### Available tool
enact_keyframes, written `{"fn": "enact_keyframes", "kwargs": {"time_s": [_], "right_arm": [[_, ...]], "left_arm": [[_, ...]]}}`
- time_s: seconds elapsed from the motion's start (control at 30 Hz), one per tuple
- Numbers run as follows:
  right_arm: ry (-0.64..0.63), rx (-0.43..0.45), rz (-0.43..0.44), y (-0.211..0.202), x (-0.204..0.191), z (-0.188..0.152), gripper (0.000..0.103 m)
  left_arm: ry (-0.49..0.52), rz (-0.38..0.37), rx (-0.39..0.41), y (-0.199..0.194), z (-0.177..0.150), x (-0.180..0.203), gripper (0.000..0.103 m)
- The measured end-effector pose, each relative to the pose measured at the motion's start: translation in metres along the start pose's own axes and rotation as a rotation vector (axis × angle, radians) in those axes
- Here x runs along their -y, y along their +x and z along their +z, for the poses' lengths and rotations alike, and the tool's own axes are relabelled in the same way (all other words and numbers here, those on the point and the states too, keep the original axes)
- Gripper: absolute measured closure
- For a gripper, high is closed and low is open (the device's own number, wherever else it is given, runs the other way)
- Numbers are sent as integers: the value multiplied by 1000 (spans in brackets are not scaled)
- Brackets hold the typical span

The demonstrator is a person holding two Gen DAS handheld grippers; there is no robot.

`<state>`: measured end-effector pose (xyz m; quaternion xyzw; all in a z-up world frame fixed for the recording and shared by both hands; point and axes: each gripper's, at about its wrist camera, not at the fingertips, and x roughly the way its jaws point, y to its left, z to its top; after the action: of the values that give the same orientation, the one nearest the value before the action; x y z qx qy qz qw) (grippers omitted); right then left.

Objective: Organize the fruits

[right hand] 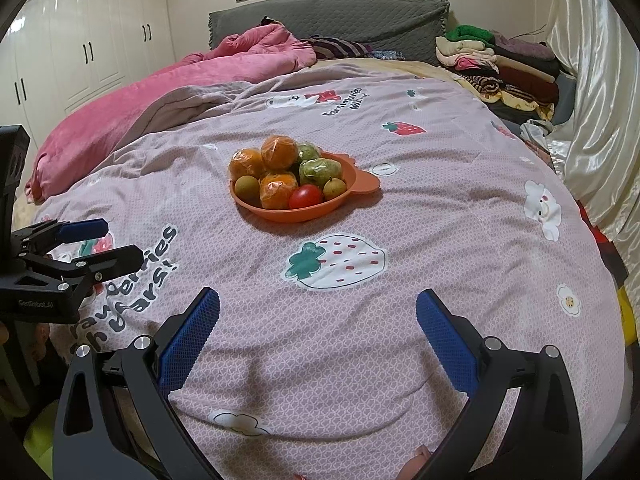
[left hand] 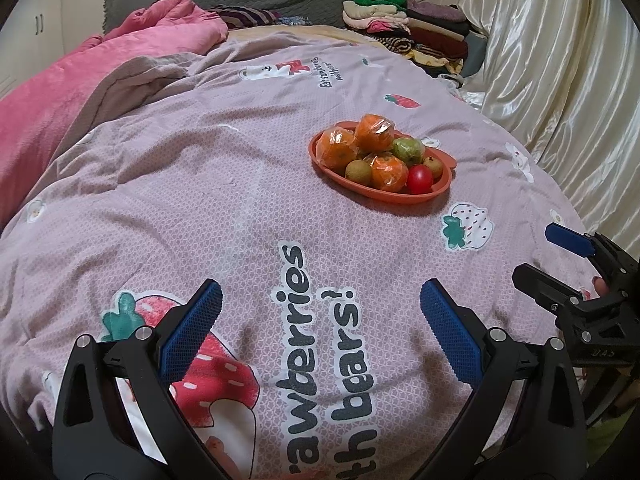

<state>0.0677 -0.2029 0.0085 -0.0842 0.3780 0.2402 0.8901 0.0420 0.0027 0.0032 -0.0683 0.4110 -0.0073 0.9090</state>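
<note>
An orange bear-shaped plate (left hand: 440,190) (right hand: 352,184) sits on the pink printed bedspread. It holds several fruits: plastic-wrapped oranges (left hand: 376,132) (right hand: 280,152), a red tomato (left hand: 420,179) (right hand: 305,196), green wrapped fruits (left hand: 407,150) (right hand: 320,171) and small brown-green fruits (left hand: 358,171) (right hand: 246,186). My left gripper (left hand: 320,296) (right hand: 106,240) is open and empty, well short of the plate. My right gripper (right hand: 318,304) (left hand: 538,254) is open and empty, also short of the plate.
The bedspread (left hand: 240,200) (right hand: 440,240) covers the bed. A pink duvet (left hand: 60,88) (right hand: 140,92) lies at the left. Folded clothes (left hand: 404,28) (right hand: 496,64) are stacked at the far right. A shiny curtain (left hand: 560,60) (right hand: 600,100) hangs along the right side.
</note>
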Motion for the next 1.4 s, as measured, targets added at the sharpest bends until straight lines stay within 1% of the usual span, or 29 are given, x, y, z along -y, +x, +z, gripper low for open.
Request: {"fn": "enact_keyframes", "kwargs": {"time_s": [1.4], "right_arm": [[2,1,-5,-1,2,-1,5]], "left_arm": [[3,9,-3,0,1,-2,10]]}}
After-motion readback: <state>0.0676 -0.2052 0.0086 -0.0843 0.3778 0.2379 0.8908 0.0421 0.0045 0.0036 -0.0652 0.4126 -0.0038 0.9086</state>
